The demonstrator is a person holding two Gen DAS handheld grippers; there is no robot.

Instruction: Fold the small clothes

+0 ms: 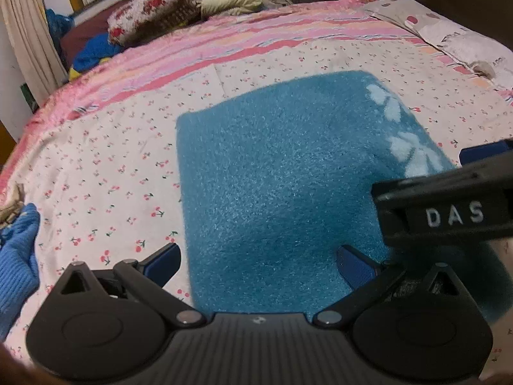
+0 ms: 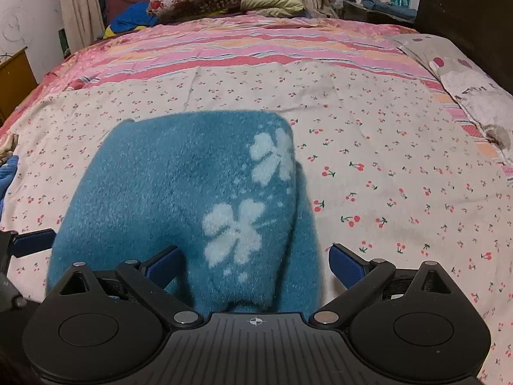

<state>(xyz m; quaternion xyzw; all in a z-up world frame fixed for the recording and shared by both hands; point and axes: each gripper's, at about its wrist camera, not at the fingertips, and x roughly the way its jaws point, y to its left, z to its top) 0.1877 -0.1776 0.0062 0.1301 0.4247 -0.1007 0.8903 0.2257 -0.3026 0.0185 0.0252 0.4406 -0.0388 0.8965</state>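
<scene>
Fuzzy teal garment (image 2: 179,199) w/ pale flowers, folded rectangular, cherry-print bedsheet (image 2: 400,147)

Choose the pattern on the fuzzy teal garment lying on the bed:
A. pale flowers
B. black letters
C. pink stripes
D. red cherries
A: the teal garment carries pale flower shapes along one side; the cherries and stripes are on the bedsheet beneath it.

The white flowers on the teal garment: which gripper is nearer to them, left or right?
Right. The right gripper stands open directly over the lower of the white flowers on the teal garment. The left gripper, also open, sits toward the plain side.
</scene>
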